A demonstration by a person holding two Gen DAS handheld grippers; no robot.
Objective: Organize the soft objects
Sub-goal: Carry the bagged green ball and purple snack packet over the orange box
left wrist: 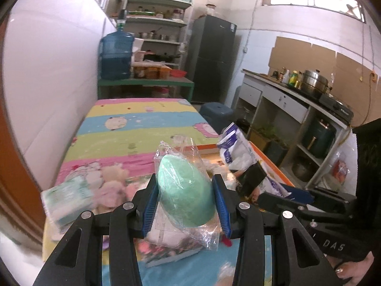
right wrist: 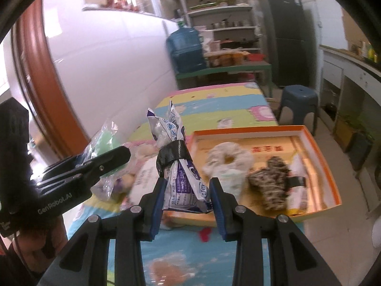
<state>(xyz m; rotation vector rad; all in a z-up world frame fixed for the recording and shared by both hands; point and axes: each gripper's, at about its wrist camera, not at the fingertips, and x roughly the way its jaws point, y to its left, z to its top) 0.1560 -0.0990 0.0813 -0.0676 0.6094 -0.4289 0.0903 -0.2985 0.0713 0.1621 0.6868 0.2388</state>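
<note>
My left gripper (left wrist: 185, 186) is shut on a green sponge in a clear plastic bag (left wrist: 184, 188) and holds it above the table. My right gripper (right wrist: 188, 186) is shut on a white and purple bag tied with black tape (right wrist: 177, 164), held above the near edge of the orange tray (right wrist: 331, 171). In the tray lie a white fluffy scrunchie (right wrist: 228, 159), a speckled brown scrunchie (right wrist: 269, 183) and a pale packet. A pink plush toy (left wrist: 112, 186) and a green tissue pack (left wrist: 69, 197) lie on the table at the left.
The table has a striped cartoon cloth (left wrist: 138, 128). A wall runs along its left side. A blue stool (right wrist: 297, 104) stands beyond the tray, a counter (left wrist: 297, 95) to the right, and shelves with a water jug (left wrist: 116, 54) behind the table.
</note>
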